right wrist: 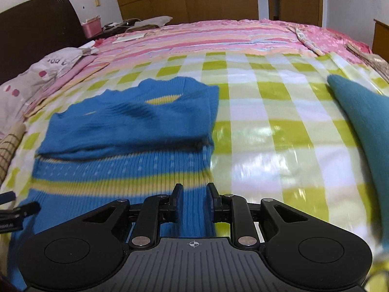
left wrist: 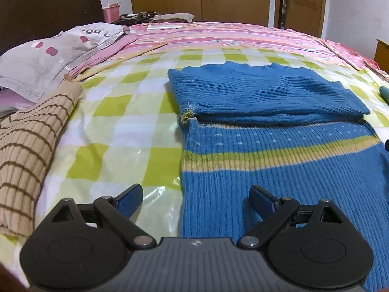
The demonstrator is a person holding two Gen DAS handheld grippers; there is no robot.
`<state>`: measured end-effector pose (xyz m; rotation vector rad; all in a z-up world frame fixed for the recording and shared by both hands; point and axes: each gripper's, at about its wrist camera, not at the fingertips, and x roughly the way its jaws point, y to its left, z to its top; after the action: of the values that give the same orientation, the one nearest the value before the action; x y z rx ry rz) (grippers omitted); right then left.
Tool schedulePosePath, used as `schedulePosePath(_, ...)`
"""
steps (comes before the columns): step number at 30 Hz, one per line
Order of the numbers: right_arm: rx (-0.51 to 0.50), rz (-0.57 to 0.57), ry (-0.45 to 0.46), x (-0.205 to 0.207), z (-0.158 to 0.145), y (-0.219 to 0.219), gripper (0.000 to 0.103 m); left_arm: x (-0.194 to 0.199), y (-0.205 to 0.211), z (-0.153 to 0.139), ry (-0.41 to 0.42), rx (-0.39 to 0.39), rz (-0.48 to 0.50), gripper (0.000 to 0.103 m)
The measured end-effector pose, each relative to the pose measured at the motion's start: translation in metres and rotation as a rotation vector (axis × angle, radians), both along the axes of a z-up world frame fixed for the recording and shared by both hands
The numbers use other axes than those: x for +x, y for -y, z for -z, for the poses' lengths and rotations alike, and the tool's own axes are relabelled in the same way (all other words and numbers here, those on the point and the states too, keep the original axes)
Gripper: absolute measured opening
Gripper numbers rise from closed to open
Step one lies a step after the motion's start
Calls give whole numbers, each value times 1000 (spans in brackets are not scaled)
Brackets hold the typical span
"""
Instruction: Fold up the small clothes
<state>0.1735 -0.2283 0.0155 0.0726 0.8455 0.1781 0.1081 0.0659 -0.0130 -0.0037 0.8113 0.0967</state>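
Item: blue knitted sweater [left wrist: 279,170], yellow-striped, lying flat on the bed's green-checked sheet [left wrist: 121,126], toward the near edge. Its far part is lying doubled back over the body as a thick fold [left wrist: 267,92], with the striped band showing just below the fold line. In the right wrist view a small yellow patch is showing on the folded layer.

Left gripper [left wrist: 195,199]: fingers standing wide apart, holding nothing, hovering over the sweater's near left edge, one finger above the sheet and one above the knit.

Right gripper [right wrist: 194,203]: fingers standing at a narrow gap over the sweater's near right edge; knit is showing between them, but whether they are pinching it I cannot tell.

Other stock: a tan striped garment [left wrist: 26,146] lying at the left side of the bed; a teal garment [right wrist: 359,126] at the right side; a grey pillow [left wrist: 43,58] toward the headboard.

Step in hand, by judgement: first fold done, second fold being set up. Next move is likely calling for both grippers pinching the near hem corners, then carrying the hem evenly onto the fold, keeping the loose knit from bunching.
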Motion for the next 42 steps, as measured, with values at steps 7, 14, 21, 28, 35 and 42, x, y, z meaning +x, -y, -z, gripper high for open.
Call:
schedulePosePath(7, -1, 18, -22, -37, 7, 9, 26, -20, 5, -4, -14, -9, 23, 99)
schedulePosePath(14, 27, 58, -36, -62, 16, 22, 27, -34, 13, -7, -26, -14, 49, 99)
schedulePosePath(21, 33, 57, -32, -77, 18, 28, 29, -42, 21, -4, -58, 2, 69, 99)
schedulePosePath(28, 38, 58, -29, -84, 18, 31, 31, -48, 25, -1, -82, 6, 75, 99)
schedulePosePath(35, 42, 48, -26, -90, 20, 31, 33, -52, 27, 0, -92, 7, 81, 99)
schedulePosePath(42, 48, 35, -27, -94, 20, 30, 34, -57, 24, 1, -121, -35, 78, 99)
